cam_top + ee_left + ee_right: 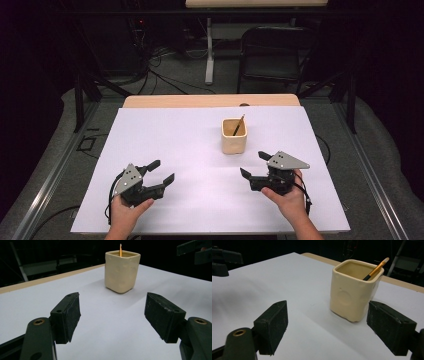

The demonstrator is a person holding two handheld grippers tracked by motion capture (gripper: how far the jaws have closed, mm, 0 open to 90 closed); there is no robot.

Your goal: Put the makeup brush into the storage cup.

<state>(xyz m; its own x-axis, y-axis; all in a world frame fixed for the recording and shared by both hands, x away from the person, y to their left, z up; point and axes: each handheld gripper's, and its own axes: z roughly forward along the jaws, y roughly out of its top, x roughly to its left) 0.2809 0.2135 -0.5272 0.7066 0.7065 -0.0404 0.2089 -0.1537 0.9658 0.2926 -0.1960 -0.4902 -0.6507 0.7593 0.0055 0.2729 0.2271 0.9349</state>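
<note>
A dark room surrounds the scene, with a black folding chair [276,52] and loose cables on the grey floor beyond the far edge. The counter [210,101] has a pale wooden top, almost wholly covered by a large white sheet [200,200] that reaches to the near edge.

On the sheet, right of centre and toward the far side, stands a cream square cup [234,137], upright, with rounded corners and a slightly dented wall. The cup stands nearer the right-hand tool than the left.

The left hand-held gripper [164,170] sits low over the near left part of the sheet, held by the person's left hand [127,211]. Its jaws stand wide apart with nothing between them, pointing toward the cup, which is well apart from it.

The right hand-held gripper [254,164] is held by the right hand [287,200] over the near right part of the sheet. It too is released, jaws spread and empty; in the right gripper view the cup stands near, just ahead of the right jaw, not touched.

Inside the cup leans a thin brush [375,269] with an orange handle and dark lower part, tilted against the rim at a far corner.
</note>
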